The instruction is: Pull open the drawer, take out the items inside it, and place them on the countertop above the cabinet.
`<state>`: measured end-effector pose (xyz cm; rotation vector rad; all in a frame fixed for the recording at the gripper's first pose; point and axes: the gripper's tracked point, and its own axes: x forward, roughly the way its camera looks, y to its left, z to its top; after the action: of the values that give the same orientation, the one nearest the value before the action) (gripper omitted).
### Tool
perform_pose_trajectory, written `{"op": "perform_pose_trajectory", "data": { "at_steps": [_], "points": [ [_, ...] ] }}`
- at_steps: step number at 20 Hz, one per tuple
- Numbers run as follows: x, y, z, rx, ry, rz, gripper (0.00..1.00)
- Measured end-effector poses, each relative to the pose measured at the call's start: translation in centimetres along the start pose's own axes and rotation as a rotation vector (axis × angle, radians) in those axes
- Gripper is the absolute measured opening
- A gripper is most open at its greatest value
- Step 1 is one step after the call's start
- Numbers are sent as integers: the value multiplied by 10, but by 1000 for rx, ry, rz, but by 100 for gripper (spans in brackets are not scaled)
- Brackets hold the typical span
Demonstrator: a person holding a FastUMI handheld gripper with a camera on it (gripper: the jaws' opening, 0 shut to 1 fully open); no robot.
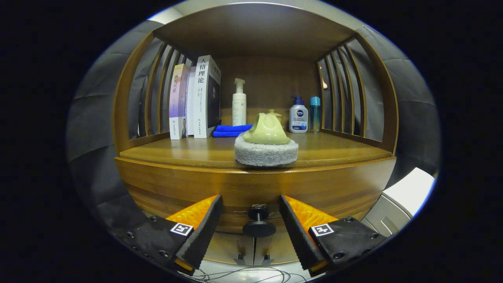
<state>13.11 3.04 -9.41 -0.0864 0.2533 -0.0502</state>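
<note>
A wooden cabinet fills the view, and its drawer front point(255, 188) faces me just below the countertop point(188, 151). A small dark knob point(258, 225) sticks out of the drawer, sitting between my two fingers and a little ahead of them. My gripper point(251, 220) is open, its fingers on either side of the knob without touching it. The drawer looks closed, so what it holds is hidden. On the countertop's front edge rests a round grey scrub pad with a pale green handle point(266, 143).
At the back of the countertop stand several books point(196, 98), a folded blue cloth point(231, 130), a white pump bottle point(239, 104), a small white bottle with a blue cap point(298, 116) and a slim blue bottle point(314, 114). Slatted wooden sides enclose the shelf. A white appliance point(401, 200) stands right of the cabinet.
</note>
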Motion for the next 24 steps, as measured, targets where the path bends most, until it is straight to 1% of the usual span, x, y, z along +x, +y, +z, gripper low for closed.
{"op": "perform_pose_trajectory", "data": {
  "at_steps": [3,5,7,10,13,16,19,22,24],
  "points": [
    [0,1,-1,-20,-11,-5,95],
    [-3,5,0,-40,0,16,96],
    [-14,6,20,-51,-48,29,98],
    [-43,16,51,-82,-134,65,98],
    [-76,24,69,-93,-170,98,98],
    [-109,28,82,-74,-209,124,98],
    [-132,25,84,-37,-229,127,98],
    [-146,14,80,-4,-240,104,98],
    [-152,8,77,-9,-257,87,98]
  ]
}}
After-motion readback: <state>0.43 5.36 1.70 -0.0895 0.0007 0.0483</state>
